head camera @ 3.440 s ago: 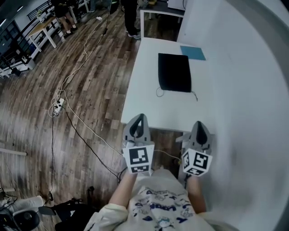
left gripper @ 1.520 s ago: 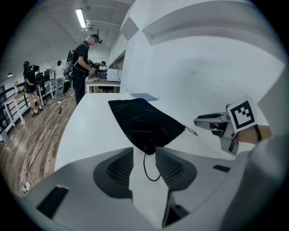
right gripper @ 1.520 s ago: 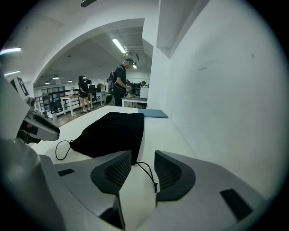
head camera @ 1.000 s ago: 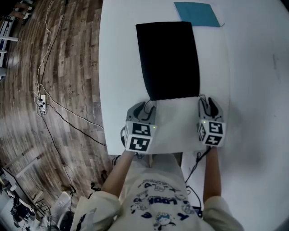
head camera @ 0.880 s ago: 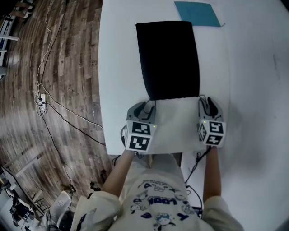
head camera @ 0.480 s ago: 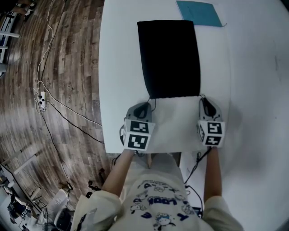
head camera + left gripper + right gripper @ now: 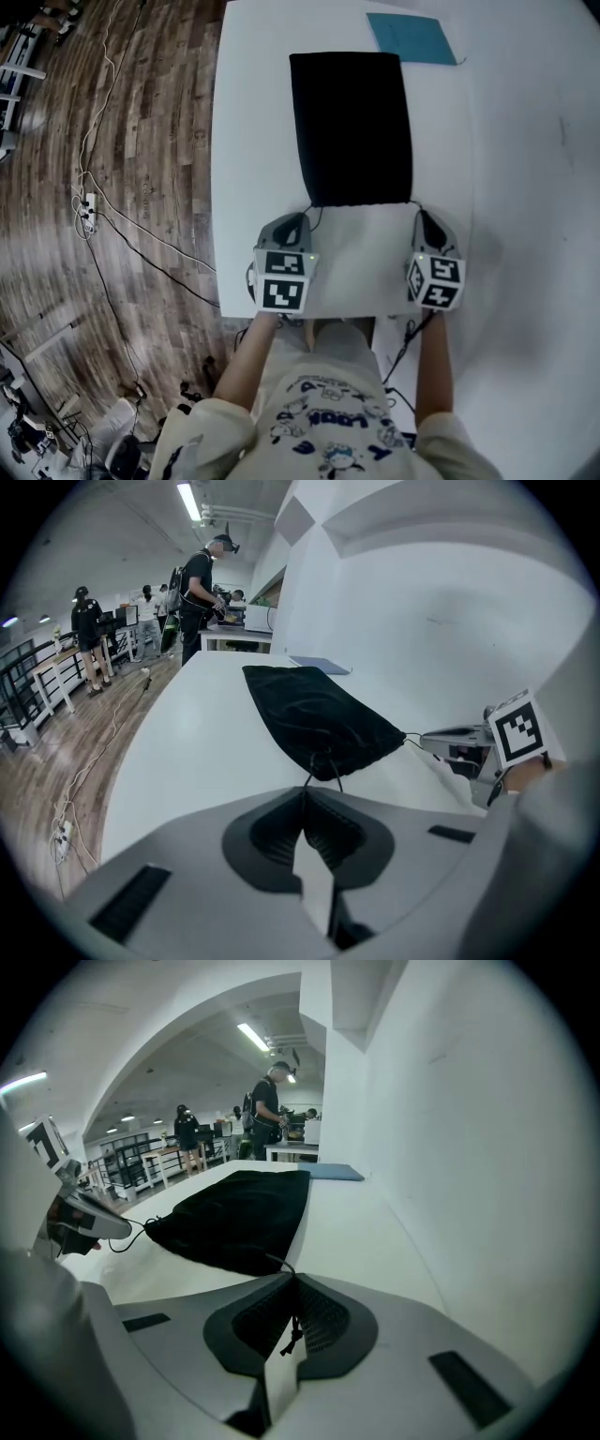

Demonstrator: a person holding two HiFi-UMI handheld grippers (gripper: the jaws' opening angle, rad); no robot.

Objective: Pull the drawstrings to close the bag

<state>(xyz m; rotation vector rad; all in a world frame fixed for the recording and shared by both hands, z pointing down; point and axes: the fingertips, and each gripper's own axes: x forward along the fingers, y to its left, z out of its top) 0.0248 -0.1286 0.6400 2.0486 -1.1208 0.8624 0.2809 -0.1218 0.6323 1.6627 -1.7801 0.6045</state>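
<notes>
Clamping drawstrings (image 7: 282, 1264), both jaws seemingly shut

**White table, blue sheet, busy room beyond**

A white table (image 7: 251, 141) stands against a white wall (image 7: 534, 187). At its far end, on the wall side, lies a flat blue sheet (image 7: 412, 37). A dark wooden floor (image 7: 141, 94) spreads to the left, where a power strip (image 7: 86, 208) lies with thin cables (image 7: 152, 241) trailing toward the table's near corner. In the left gripper view a person (image 7: 199, 588) stands past the table's far end, with others (image 7: 86, 621) farther back among desks under a ceiling strip light (image 7: 188, 499).
</notes>
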